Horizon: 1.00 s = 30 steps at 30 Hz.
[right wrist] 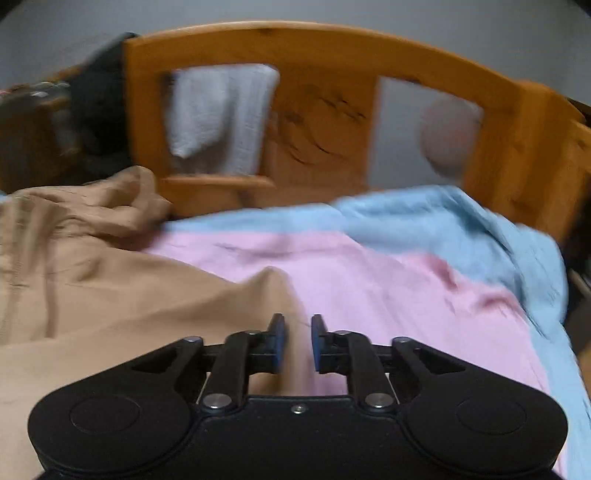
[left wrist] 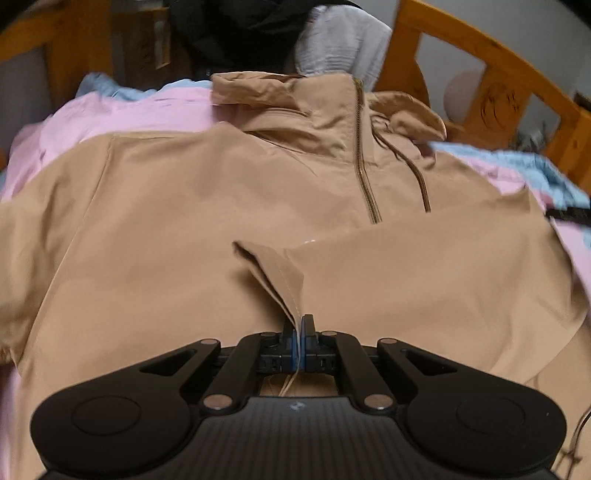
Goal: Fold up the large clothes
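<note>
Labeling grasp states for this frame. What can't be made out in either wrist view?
- Right wrist: whether the right gripper pinches the tan jacket; motion blur smears the edge there.
- Left wrist: jacket hem below the left gripper, hidden by its body.
- Left wrist: dark garment, cut off by top edge.

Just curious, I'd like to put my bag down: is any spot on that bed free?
The pink sheet between the tan jacket and the blue blanket lies bare. The jacket covers the rest; the headboard end is crowded.
</note>
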{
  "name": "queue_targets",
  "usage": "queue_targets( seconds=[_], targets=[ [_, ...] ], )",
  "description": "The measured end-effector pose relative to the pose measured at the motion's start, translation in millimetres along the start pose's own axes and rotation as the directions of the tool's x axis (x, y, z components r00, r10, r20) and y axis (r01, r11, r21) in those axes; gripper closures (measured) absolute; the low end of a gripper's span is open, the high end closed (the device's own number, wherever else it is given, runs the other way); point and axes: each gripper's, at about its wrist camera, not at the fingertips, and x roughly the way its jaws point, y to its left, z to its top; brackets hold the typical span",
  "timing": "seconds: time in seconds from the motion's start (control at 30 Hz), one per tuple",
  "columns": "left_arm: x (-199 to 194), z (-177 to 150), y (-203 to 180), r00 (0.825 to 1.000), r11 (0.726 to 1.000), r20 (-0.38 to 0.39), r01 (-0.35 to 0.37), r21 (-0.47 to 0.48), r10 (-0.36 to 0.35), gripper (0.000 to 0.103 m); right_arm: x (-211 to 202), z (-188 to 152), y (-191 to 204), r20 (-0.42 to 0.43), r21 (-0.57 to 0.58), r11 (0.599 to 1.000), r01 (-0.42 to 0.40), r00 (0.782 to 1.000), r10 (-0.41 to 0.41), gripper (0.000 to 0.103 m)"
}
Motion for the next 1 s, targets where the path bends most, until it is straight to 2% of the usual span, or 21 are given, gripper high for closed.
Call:
queue_targets(
  seconds=[0.07,0.13,0.23,0.33,0.37,0.47,0.53,0.57,0.6,0.63,0.67,0.7,0.73,0.8,0.9,0.93,1.0],
  targets=[
    [-10,-3,4,1.0,1.0,0.006,0.019,-0.004,-0.019,0.103,-19,-11,-11,0.026,0.048,0.998,-0.04,0.999,0.038,0.069],
    [-16,-8,8,1.0,1.0,0.002,0.016,0.005,-0.016,0.103,-48,-32,-15,0.062,-0.031,0.997,-0.072,0.995,0.074,0.068],
    [-18,-15,15,1.0,1.0,0.002,0.001,-0.015,-0.001,0.103,-71,-67,-12,0.045,-0.121,0.988,-0.094,0.994,0.1,0.066],
    [-15,-17,11,1.0,1.0,0.002,-0.027,0.009,0.027,0.103,-68,-97,-14,-0.02,-0.122,0.99,-0.075,0.997,0.073,0.075],
    [-14,-17,8,0.999,0.999,0.001,-0.035,0.029,0.035,0.103,-65,-105,-14,-0.034,-0.13,0.989,-0.064,0.998,0.061,0.081],
    [-16,-15,8,1.0,0.999,0.001,-0.024,0.035,0.024,0.102,-63,-111,-9,-0.003,-0.17,0.985,-0.024,1.0,0.024,0.081],
    [-25,-16,15,1.0,1.0,0.012,-0.003,-0.013,0.003,0.093,-70,-107,-7,0.006,-0.154,0.988,-0.005,1.0,0.006,0.081],
    [-30,-18,18,1.0,0.999,0.022,0.004,-0.032,-0.003,0.083,-77,-105,-4,0.03,-0.168,0.986,0.0,1.0,0.005,0.079],
    [-39,-21,21,0.999,0.999,0.039,0.014,-0.047,-0.012,0.067,-83,-104,-1,0.049,-0.181,0.984,-0.004,0.999,0.013,0.074],
    [-48,-24,22,0.998,0.998,0.057,0.021,-0.054,-0.018,0.057,-89,-103,3,0.064,-0.193,0.981,-0.013,0.998,0.026,0.07],
    [-59,-28,23,0.997,0.998,0.081,0.02,-0.059,-0.015,0.042,-94,-103,6,0.074,-0.199,0.98,-0.024,0.996,0.04,0.06],
    [-72,-32,24,0.994,0.998,0.111,0.018,-0.062,-0.011,0.034,-102,-103,11,0.09,-0.201,0.979,-0.04,0.994,0.059,0.055],
    [-89,-39,24,0.989,0.998,0.146,0.023,-0.061,-0.014,0.031,-109,-104,16,0.102,-0.199,0.978,-0.055,0.992,0.076,0.053],
    [-118,-53,27,0.982,0.996,0.189,0.032,-0.079,-0.016,0.016,-125,-106,29,0.114,-0.194,0.976,-0.097,0.986,0.121,0.043],
    [-158,-82,39,0.968,0.988,0.248,0.023,-0.155,0.017,0.008,-148,-111,50,0.133,-0.2,0.963,-0.179,0.969,0.207,0.026],
    [-170,-94,46,0.966,0.983,0.257,0.015,-0.185,0.034,0.006,-157,-112,60,0.14,-0.212,0.955,-0.207,0.961,0.24,0.025],
    [-191,-116,62,0.96,0.964,0.259,-0.041,-0.263,0.111,0.003,-174,-116,78,0.146,-0.232,0.937,-0.26,0.943,0.298,0.017]
  ],
)
